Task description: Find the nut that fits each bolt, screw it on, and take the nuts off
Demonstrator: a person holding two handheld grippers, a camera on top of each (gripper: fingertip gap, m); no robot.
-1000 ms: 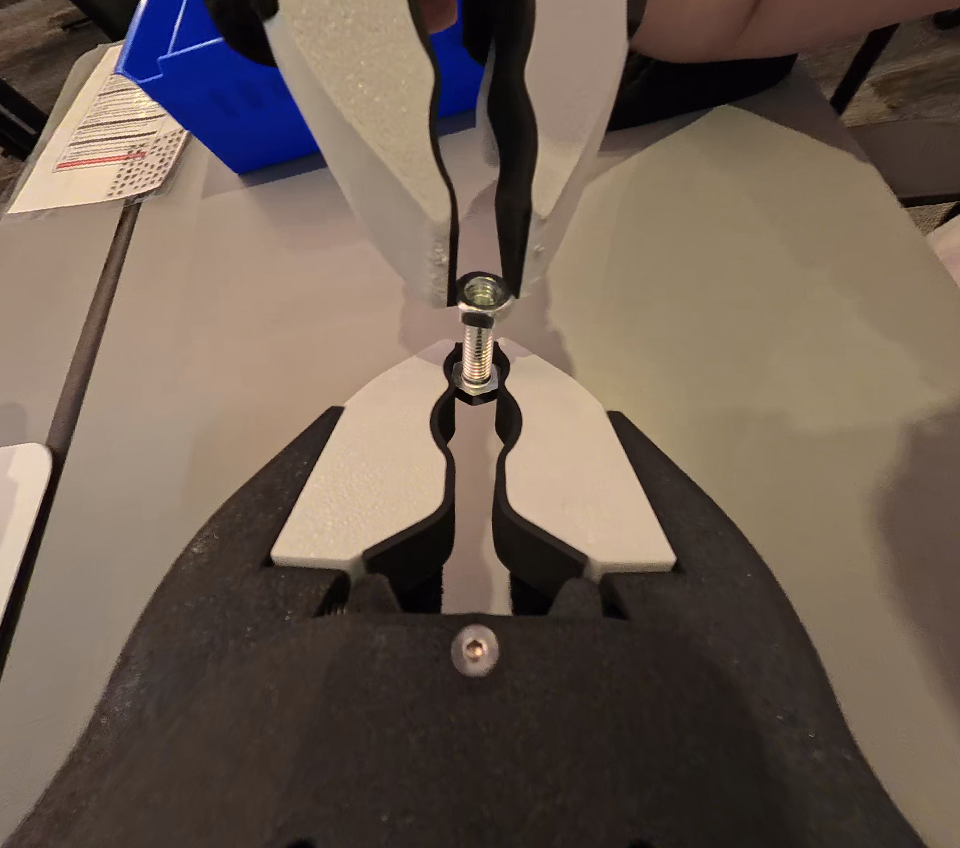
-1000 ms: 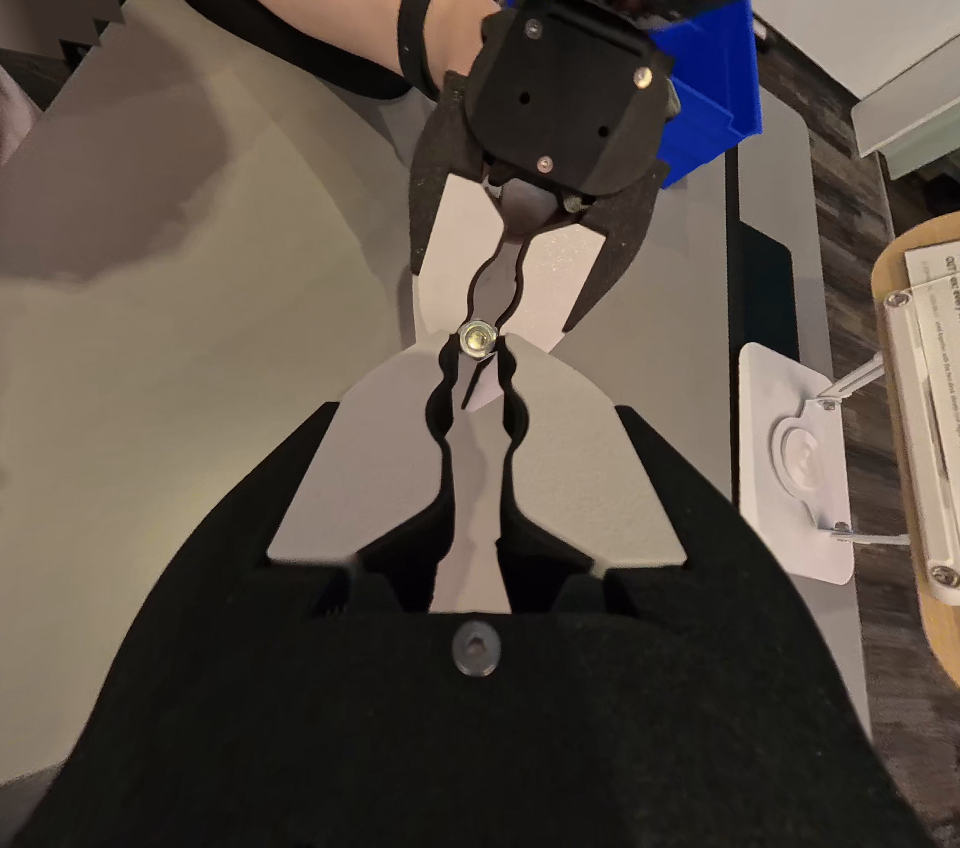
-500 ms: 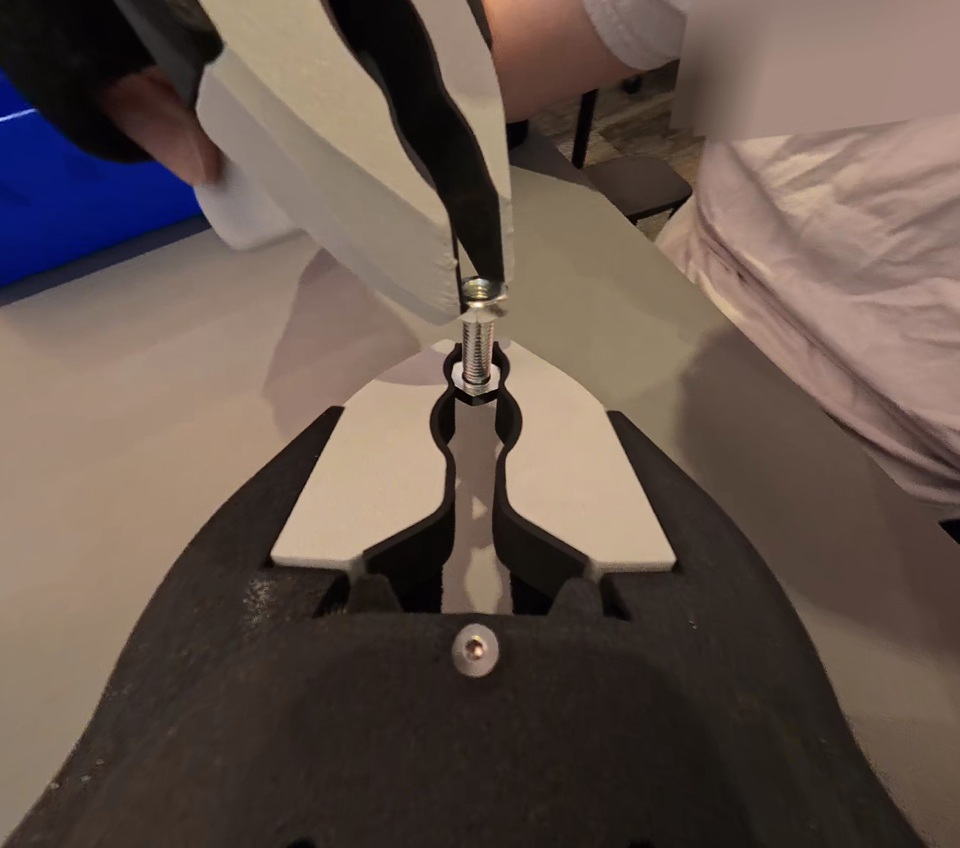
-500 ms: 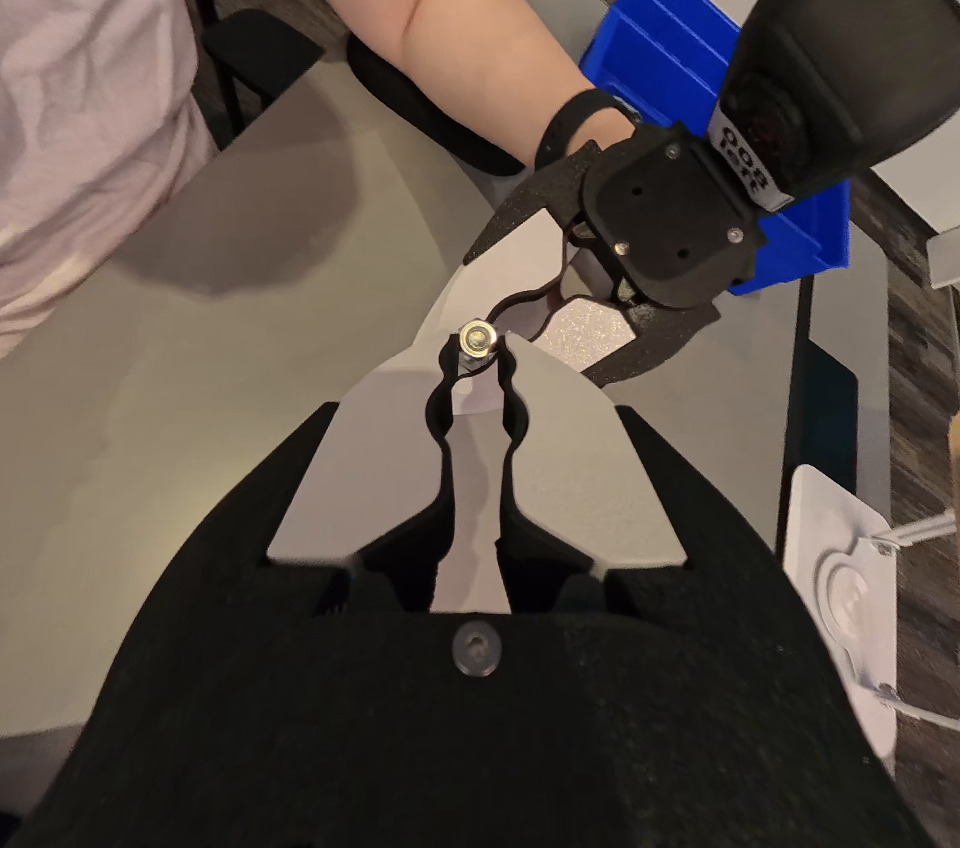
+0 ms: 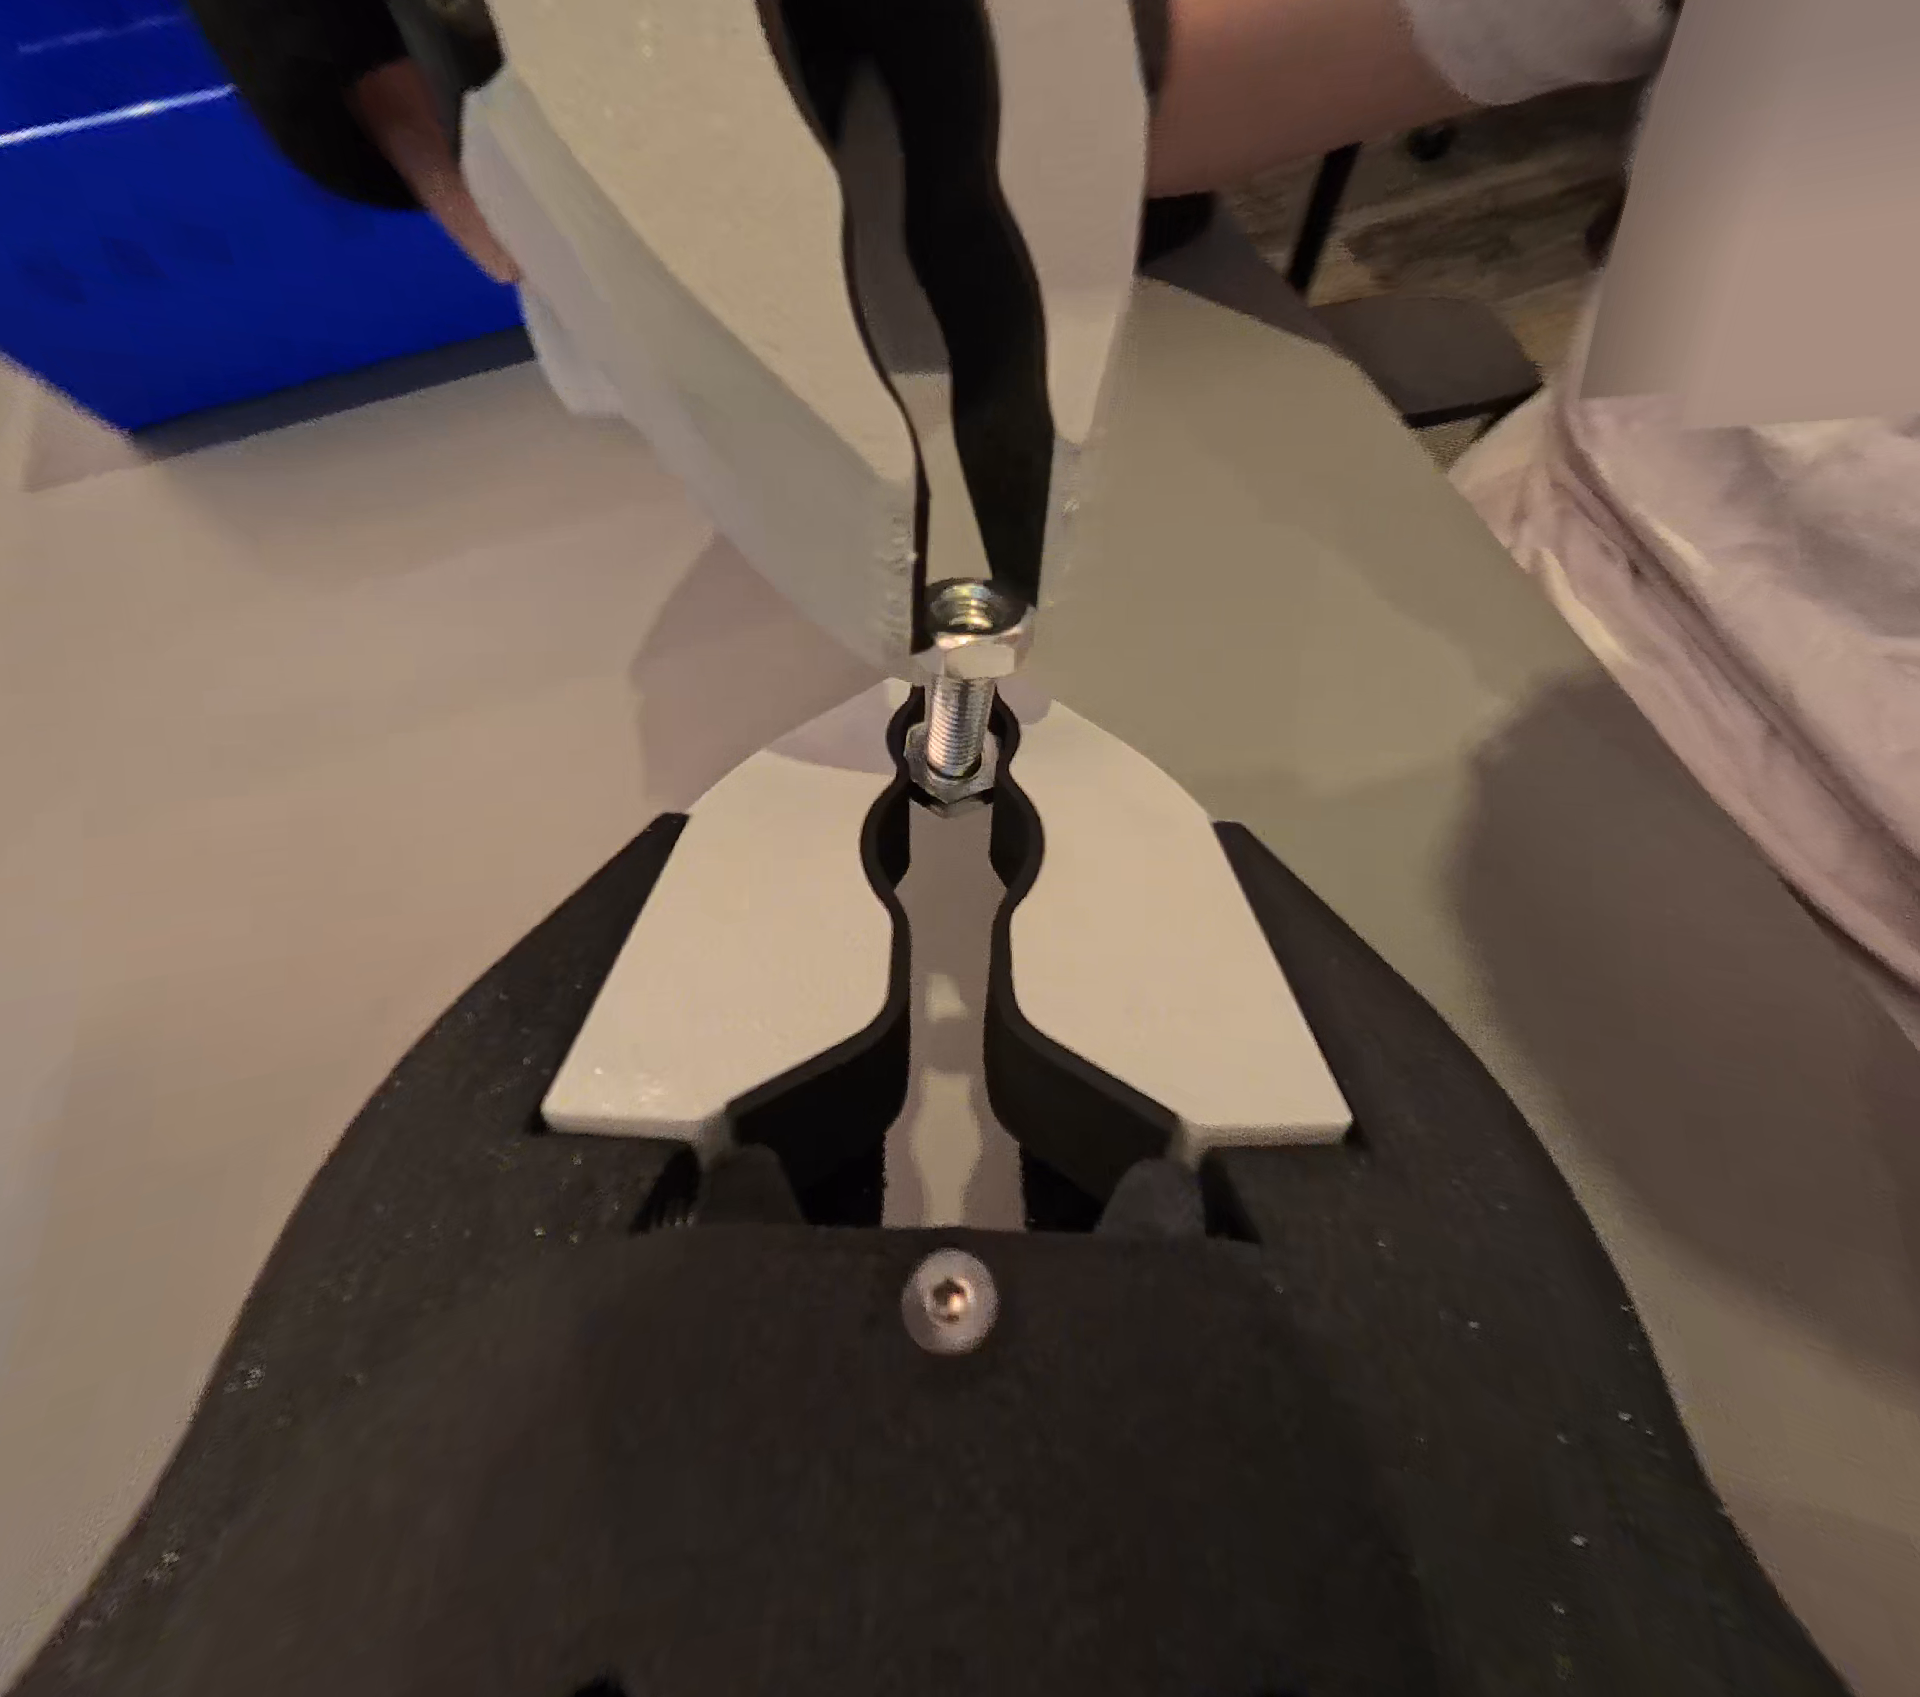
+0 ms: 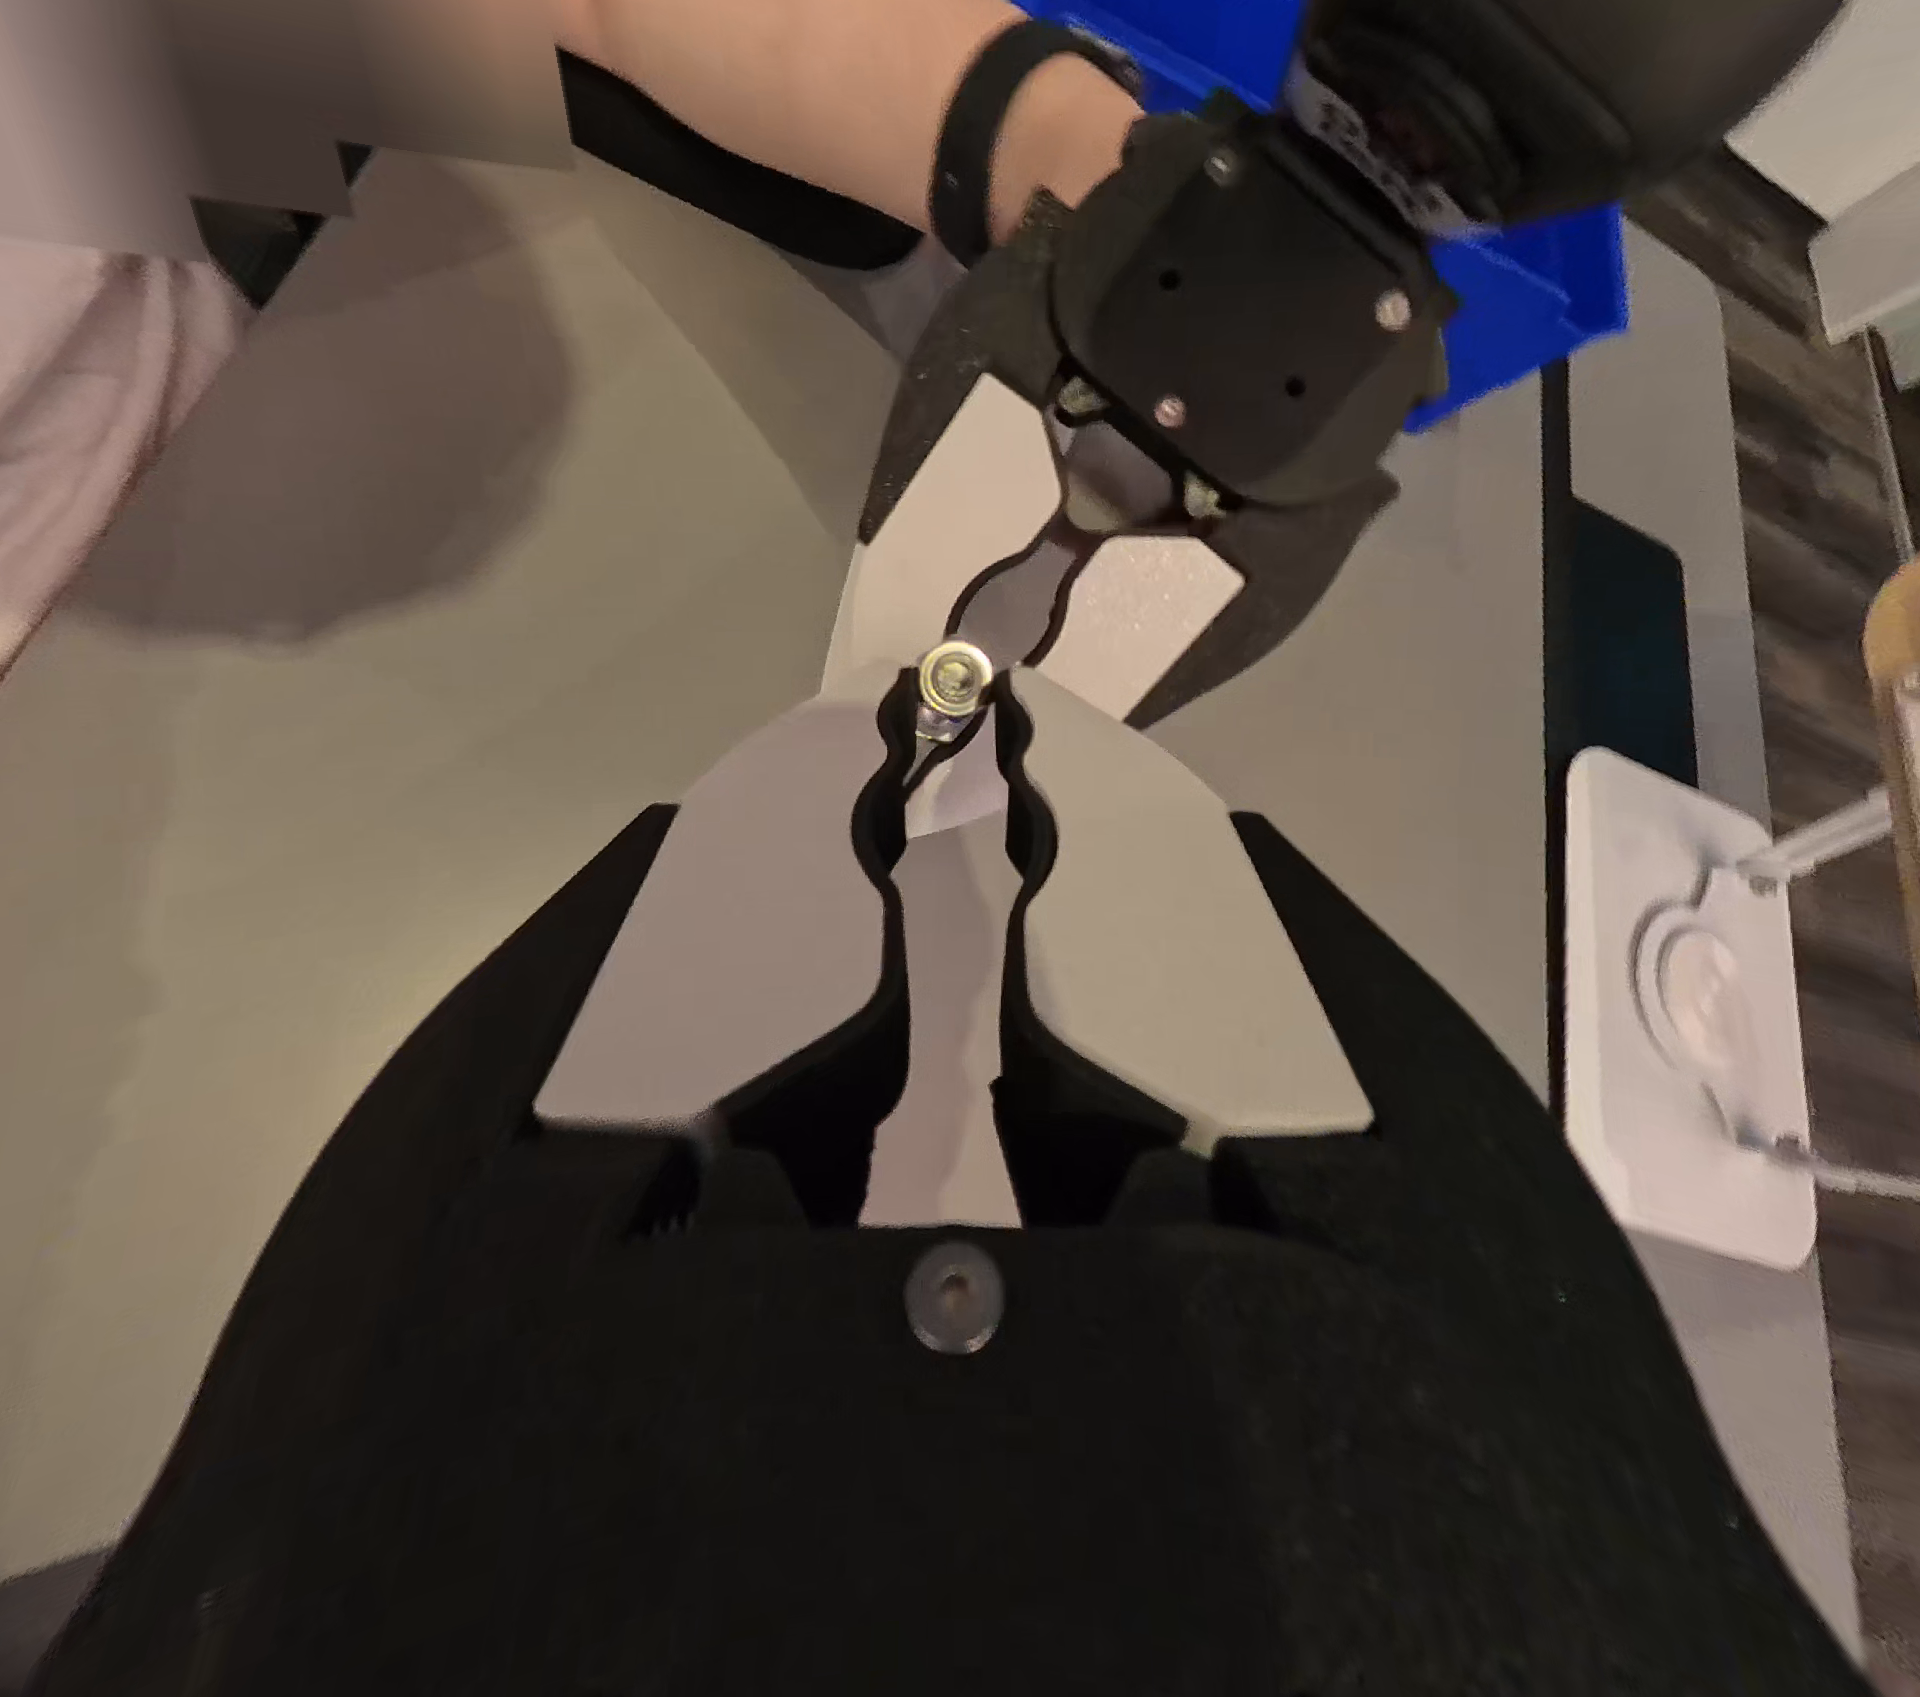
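The L black-and-white hand-held gripper (image 5: pixel 951 777) is shut tight on the low end of the small shiny steel bolt (image 5: pixel 953 728). That end looks like the six-sided head. It holds there so the bolt can't spin & the thread part stays bare.

The R black-and-white hand-held gripper (image 6: pixel 948 712) comes from the other side, tip to tip w/ the L one. It is pinched shut on the little silver six-sided nut (image 5: pixel 974 634). The nut sits at the far end of the thread, w/ its hole showing, so prob only a few turns are on. Can't tell if it's going on or coming off.

Both grippers line up w/ the bolt b/c a nut only turns if it goes straight. If it tips, it may jam or drop.

The bolt & nut seem to be up in the air, over the plain grey table (image 5: pixel 312 712).

Count: 1 bolt, 1 nut, 2 grippers, 1 blue plastic bin (image 5: pixel 156 245) at the back. No other nuts or bolts show.
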